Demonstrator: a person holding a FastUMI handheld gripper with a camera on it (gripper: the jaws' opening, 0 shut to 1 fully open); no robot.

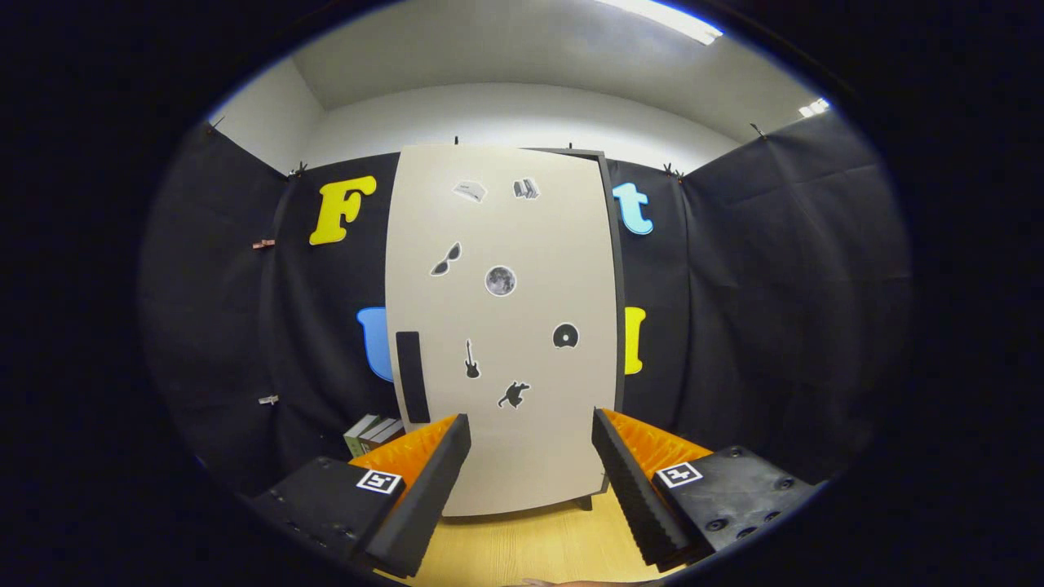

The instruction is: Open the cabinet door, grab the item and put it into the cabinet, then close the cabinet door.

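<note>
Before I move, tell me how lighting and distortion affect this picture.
Gripper view: fisheye bows the cabinet door's edges outward; ceiling lights glare white up top; the door is evenly lit and its stickers are sharp; the dark handle is clear; the open tool, fingers apart, is empty and slightly soft.

Fisheye camera riding the gripper (530, 432), looking forward along its spread orange-and-black fingers, low over the light wooden tabletop (530, 546), squarely facing the near, tall beige sticker-dotted cabinet door (497, 326)
</note>
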